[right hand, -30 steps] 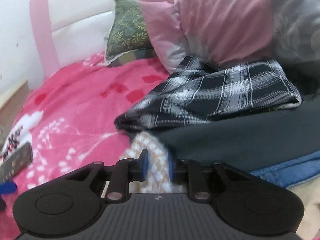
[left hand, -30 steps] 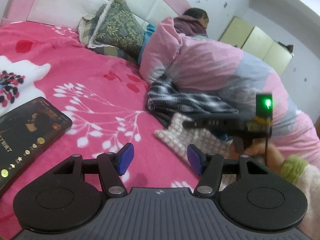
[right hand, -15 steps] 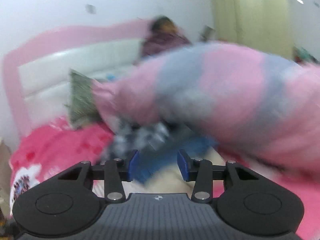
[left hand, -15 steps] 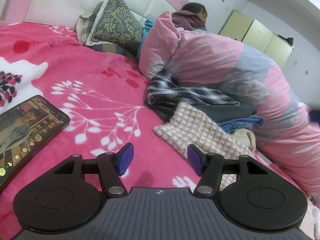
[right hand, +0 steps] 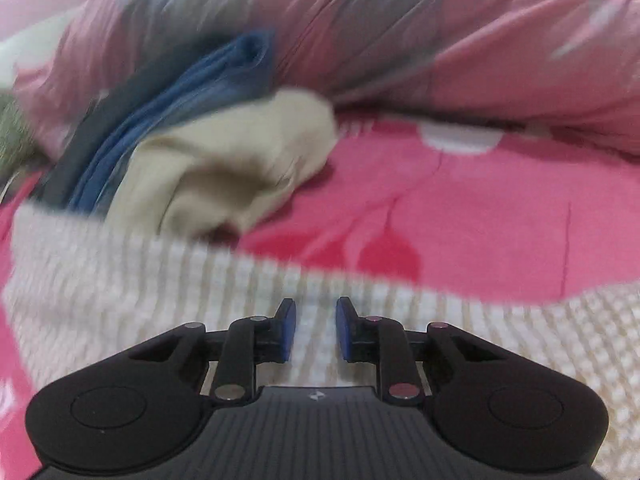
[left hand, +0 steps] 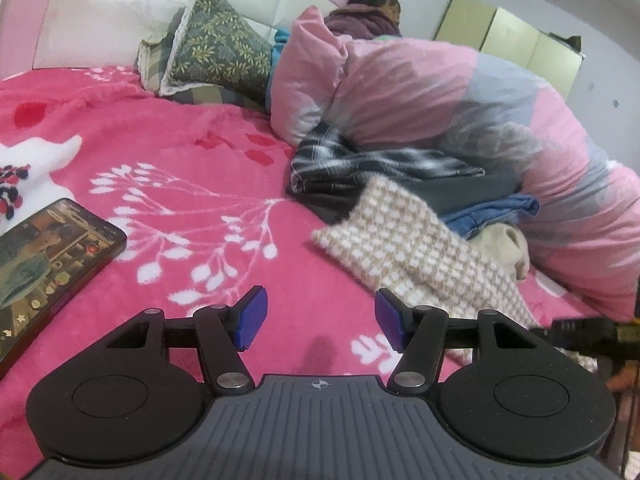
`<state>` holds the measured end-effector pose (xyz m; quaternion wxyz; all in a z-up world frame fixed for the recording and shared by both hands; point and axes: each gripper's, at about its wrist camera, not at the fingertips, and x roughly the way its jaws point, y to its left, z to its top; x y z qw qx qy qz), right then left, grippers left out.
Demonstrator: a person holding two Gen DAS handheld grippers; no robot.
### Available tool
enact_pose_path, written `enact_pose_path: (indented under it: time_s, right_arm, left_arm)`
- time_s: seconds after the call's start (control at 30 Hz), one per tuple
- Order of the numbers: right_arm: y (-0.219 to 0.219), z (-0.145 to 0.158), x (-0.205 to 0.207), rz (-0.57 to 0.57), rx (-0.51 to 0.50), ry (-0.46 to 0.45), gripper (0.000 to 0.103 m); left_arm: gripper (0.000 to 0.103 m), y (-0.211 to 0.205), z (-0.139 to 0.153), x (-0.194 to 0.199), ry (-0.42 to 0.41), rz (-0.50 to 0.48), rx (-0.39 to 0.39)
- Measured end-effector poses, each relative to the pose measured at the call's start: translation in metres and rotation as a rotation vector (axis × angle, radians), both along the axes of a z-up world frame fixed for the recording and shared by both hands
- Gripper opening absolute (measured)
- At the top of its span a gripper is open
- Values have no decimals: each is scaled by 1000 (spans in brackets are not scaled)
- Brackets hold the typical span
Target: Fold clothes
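A beige-and-white checked knit garment [left hand: 412, 248] lies on the pink bedspread [left hand: 200, 184], running toward me from a pile of clothes. The pile holds a black-and-white plaid shirt [left hand: 360, 160], a dark grey piece [left hand: 460, 192], blue jeans [left hand: 492, 212] and a cream garment [left hand: 504, 244]. My left gripper [left hand: 320, 320] hovers open over bare bedspread, left of the knit, holding nothing. My right gripper [right hand: 316, 328] is low over the knit [right hand: 160, 300], its jaws closing. A narrow gap still shows between the pads, and no fabric is pinched. Ahead of it lie the cream garment [right hand: 224, 160] and jeans [right hand: 192, 80].
A lit phone [left hand: 44, 248] lies on the bedspread at the left. A big pink-and-grey quilt [left hand: 440, 92] bulks behind the pile, with a person [left hand: 372, 12] lying at its head end. A green patterned pillow [left hand: 216, 48] leans on the white headboard. Pale cabinets [left hand: 508, 44] stand far right.
The right gripper let go of the knit's far corner, swung right and down, and now sits over the knit's near part with narrower jaws. The left gripper has hardly moved.
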<state>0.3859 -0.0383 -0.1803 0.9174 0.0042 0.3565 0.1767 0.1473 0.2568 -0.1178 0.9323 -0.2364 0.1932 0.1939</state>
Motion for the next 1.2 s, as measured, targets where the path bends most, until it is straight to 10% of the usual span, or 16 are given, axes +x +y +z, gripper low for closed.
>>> enact_pose_path:
  time_s: [0.23,0.47,0.6,0.73,1.0,1.2]
  right_arm:
    - [-63,58,-38,-133,143,-63,28]
    - [-161,60,-55,-394,261,92,36]
    - [-199,109,-139,-345,411,66,40]
    - [-267,146,-274,-401,342,-52,46]
    - [-403,144,-501,-961,-31,-144,47]
    - [-449,112,-550,-1101,89,-143,47]
  left_arm:
    - [60,-1,1,-1,-13,-7,-9]
    - [60,-5,1,1,-21,-3,17]
    - [60,-4,1,-1,-40,11,10]
    - [61,-12,8,-10,-73,-41,24]
    - [64,-105,41,-49,-99,-426,-10]
    - [67,-226,40,-92,-18,-846,-35]
